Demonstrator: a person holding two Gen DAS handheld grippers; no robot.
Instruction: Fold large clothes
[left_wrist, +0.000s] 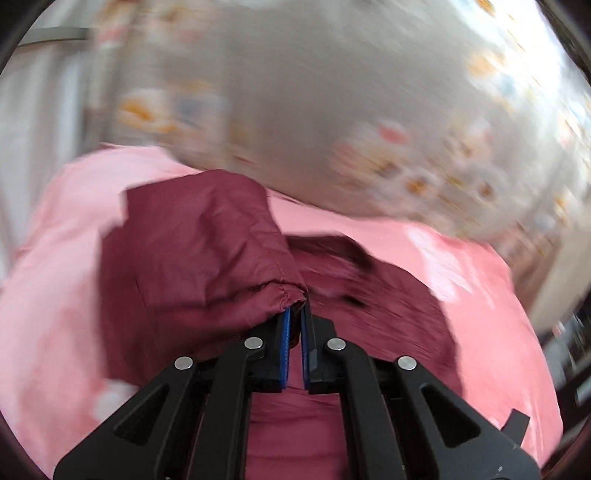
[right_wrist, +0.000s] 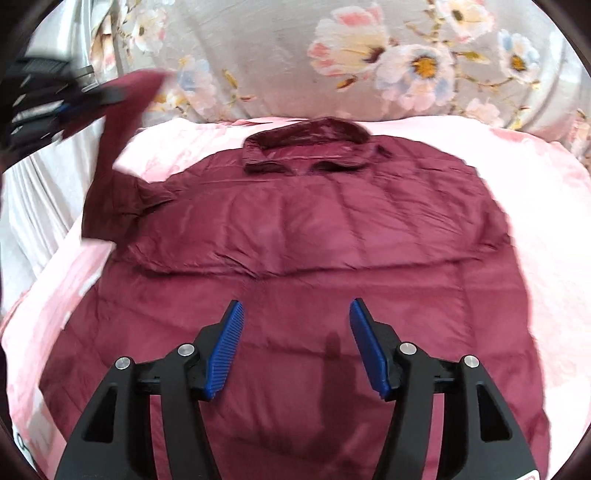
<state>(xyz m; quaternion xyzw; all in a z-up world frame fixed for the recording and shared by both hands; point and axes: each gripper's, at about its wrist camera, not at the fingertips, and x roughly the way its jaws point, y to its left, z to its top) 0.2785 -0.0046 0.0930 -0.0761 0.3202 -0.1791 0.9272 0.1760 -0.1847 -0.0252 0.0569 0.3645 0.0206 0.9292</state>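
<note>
A maroon padded jacket (right_wrist: 295, 229) lies flat on a pink blanket (right_wrist: 535, 206), collar (right_wrist: 306, 144) at the far side. My left gripper (left_wrist: 295, 306) is shut on the elastic cuff of the jacket's left sleeve (left_wrist: 192, 251) and holds it lifted; it also shows in the right wrist view (right_wrist: 92, 96) at the upper left with the sleeve (right_wrist: 110, 155) hanging from it. My right gripper (right_wrist: 295, 317) is open and empty, hovering above the jacket's lower part.
A grey floral sheet (right_wrist: 369, 55) covers the bed behind the blanket. White fabric (right_wrist: 37, 206) hangs at the left edge. The left wrist view is motion-blurred.
</note>
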